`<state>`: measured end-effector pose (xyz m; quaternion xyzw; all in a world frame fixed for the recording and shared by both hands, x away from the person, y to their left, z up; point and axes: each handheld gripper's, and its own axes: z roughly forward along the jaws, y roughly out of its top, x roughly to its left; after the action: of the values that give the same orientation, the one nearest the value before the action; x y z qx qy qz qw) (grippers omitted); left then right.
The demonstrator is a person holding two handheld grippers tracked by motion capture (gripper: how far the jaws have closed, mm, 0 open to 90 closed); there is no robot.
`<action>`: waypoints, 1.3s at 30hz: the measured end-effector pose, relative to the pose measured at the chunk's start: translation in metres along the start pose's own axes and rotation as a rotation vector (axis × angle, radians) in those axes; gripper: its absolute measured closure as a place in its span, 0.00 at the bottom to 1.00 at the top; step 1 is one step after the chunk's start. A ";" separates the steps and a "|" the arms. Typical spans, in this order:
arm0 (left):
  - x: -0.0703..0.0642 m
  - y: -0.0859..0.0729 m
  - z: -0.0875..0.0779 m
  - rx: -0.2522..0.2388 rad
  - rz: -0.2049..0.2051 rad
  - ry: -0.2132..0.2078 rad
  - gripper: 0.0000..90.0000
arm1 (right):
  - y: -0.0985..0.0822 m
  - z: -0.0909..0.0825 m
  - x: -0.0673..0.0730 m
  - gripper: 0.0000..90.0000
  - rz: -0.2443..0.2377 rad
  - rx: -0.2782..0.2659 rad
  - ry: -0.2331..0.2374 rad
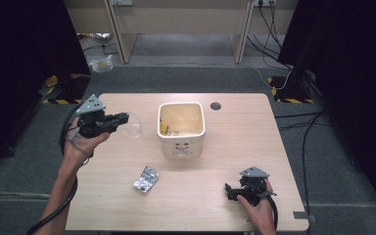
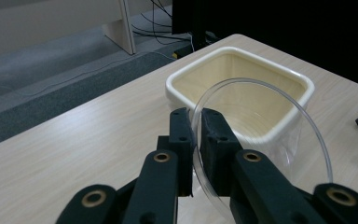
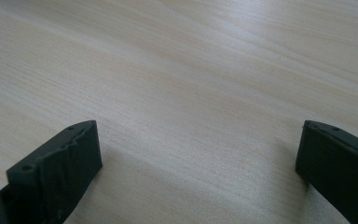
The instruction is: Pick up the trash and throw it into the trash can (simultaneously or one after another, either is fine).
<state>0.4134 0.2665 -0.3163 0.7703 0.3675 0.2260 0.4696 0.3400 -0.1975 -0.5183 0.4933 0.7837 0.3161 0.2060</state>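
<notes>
Wood surface (image 1: 215, 196): left hand-held gripper (image 2: 196, 140) pinching clear cup (image 2: 279, 126) rim; right hand-held gripper (image 3: 198, 154) released. Center over cream bin (image 2: 242, 60) before letting go.

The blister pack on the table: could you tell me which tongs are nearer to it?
Roughly equal: blister pack lies between left tongs, up-left holding a clear cup, and right tongs.

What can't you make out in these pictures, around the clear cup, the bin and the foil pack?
- Cup, left gripper view: its lower part is hidden behind the left gripper.
- Bin, high view: contents too small to identify; front print blurred.
- Foil pack, high view: too small to read.
- Right gripper, right gripper view: jaws cut off by the edge.
</notes>
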 end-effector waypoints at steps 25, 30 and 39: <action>-0.039 0.058 0.082 0.017 0.063 -0.109 0.92 | 0.000 0.000 0.000 0.00 0.002 -0.001 0.002; -0.044 0.059 0.094 0.025 0.060 -0.123 0.92 | 0.000 0.000 0.000 0.00 0.002 0.000 0.002; -0.050 0.057 0.119 0.061 0.057 -0.144 0.91 | 0.000 0.000 0.000 0.00 0.001 -0.001 0.001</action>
<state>0.4844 0.1450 -0.3203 0.8088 0.3172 0.1719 0.4645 0.3399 -0.1974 -0.5183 0.4937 0.7834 0.3166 0.2056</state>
